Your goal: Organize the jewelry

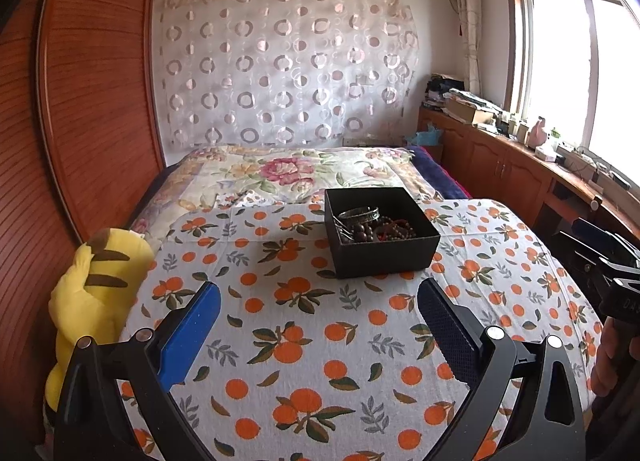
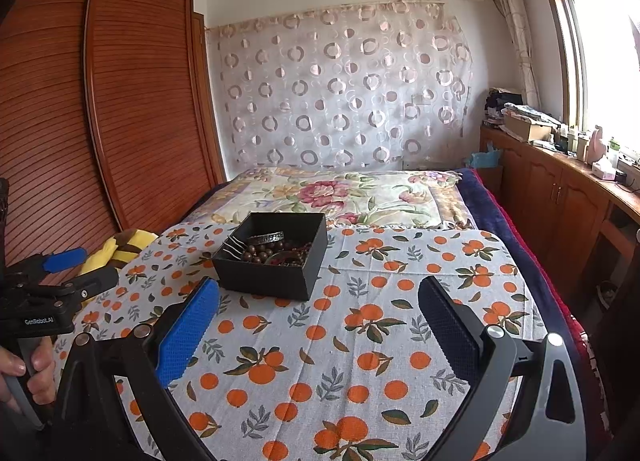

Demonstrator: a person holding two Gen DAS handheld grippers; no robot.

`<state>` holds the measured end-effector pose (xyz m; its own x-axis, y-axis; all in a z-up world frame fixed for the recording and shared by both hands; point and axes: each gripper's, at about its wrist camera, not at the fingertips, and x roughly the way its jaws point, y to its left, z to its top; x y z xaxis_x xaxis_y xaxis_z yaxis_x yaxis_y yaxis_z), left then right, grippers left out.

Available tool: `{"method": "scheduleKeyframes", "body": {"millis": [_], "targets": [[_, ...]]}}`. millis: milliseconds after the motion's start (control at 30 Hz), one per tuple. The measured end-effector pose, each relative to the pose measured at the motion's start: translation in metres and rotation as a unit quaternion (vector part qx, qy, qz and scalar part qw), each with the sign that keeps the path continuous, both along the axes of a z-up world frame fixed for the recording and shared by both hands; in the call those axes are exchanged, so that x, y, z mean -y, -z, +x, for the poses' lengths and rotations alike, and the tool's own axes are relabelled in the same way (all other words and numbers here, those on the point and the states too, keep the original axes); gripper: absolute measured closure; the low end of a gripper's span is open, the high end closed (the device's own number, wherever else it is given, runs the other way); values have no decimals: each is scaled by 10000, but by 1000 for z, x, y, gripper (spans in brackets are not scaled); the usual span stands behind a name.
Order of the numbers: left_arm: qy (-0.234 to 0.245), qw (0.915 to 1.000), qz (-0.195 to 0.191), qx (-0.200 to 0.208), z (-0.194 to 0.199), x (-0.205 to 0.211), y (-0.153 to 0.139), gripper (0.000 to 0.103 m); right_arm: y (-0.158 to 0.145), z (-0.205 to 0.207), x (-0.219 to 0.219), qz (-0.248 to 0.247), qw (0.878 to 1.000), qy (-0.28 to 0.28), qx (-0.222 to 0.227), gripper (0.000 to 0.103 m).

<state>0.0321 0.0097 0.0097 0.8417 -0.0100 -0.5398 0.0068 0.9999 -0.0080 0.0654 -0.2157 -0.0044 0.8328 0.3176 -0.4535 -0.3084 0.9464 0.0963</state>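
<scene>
A black open box (image 1: pixel 384 251) (image 2: pixel 266 275) stands on the orange-print cloth (image 1: pixel 304 341) (image 2: pixel 360 341). Inside lie a silver bangle (image 1: pixel 358 213) (image 2: pixel 266 238), dark bead bracelets (image 1: pixel 380 229) (image 2: pixel 264 253) and thin metal pieces. My left gripper (image 1: pixel 318 301) is open, held above the cloth short of the box, with nothing between its fingers. My right gripper (image 2: pixel 318 301) is open too, with the box ahead and to its left. The left gripper (image 2: pixel 60 273) also shows at the left edge of the right wrist view, in a hand (image 2: pixel 28 373).
A yellow striped plush toy (image 1: pixel 92 293) (image 2: pixel 120 249) leans at the cloth's left edge beside the wooden wardrobe (image 1: pixel 80 101). A floral quilt (image 1: pixel 288 173) covers the bed beyond the box. A cluttered wooden counter (image 1: pixel 520 149) runs under the window on the right.
</scene>
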Motion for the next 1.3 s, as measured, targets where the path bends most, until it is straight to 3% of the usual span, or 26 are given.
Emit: {"method": "scheduleKeyframes", "body": {"millis": [1300], "targets": [[-11, 10000, -16, 32, 0, 1, 1, 8, 0, 2, -2, 26, 10000, 21, 5, 3]]}}
